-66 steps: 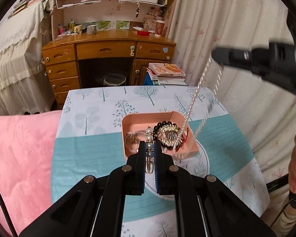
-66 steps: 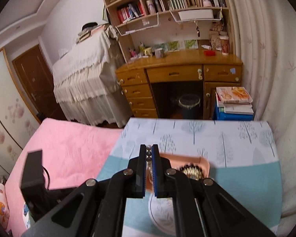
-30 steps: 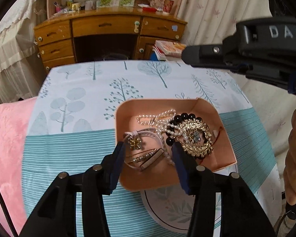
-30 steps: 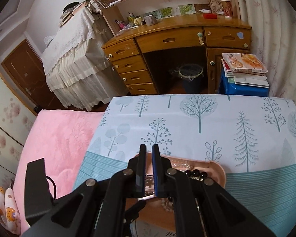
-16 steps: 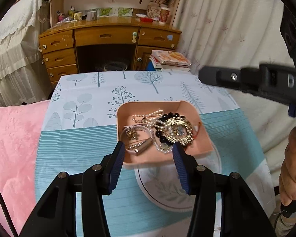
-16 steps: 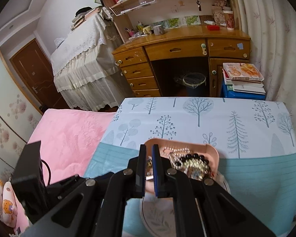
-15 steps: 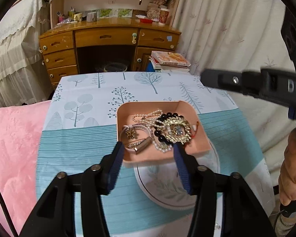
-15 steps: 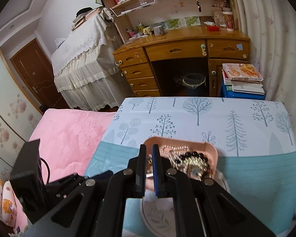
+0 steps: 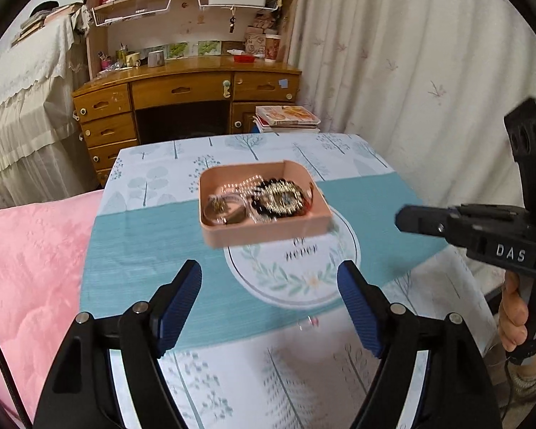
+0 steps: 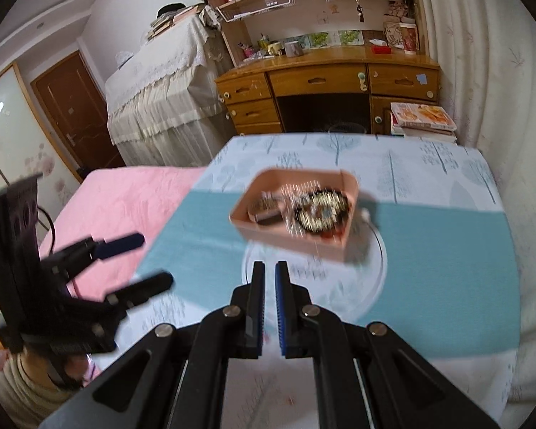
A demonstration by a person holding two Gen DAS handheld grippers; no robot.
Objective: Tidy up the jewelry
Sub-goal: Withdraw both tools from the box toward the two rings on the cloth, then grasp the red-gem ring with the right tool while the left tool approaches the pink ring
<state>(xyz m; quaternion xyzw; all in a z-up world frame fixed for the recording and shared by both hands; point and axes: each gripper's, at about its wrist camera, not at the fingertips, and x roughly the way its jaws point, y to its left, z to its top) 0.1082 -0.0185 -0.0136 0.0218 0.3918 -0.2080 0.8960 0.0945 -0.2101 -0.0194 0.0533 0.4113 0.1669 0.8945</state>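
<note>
Since all the jewelry point(image 9: 264, 200) sits in the pink tray point(image 9: 268, 230), little looks left; the left gripper point(image 9: 269, 293) has just opened wide and empty, while the right gripper point(image 10: 269, 271) is closed and empty.

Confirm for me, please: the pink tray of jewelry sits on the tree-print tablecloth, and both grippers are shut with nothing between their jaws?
Not quite: the left gripper is open, its jaws just widened, as the left wrist view shows. The pink tray, tablecloth and shut, empty right gripper are right.

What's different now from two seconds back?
Both grippers let go: the left gripper dropped its bracelet and the right gripper its pearl strand into the pink tray, then both pulled back. Left jaws have just been opening, nothing between them; right shut, empty. Tray unmoved on the tablecloth.
</note>
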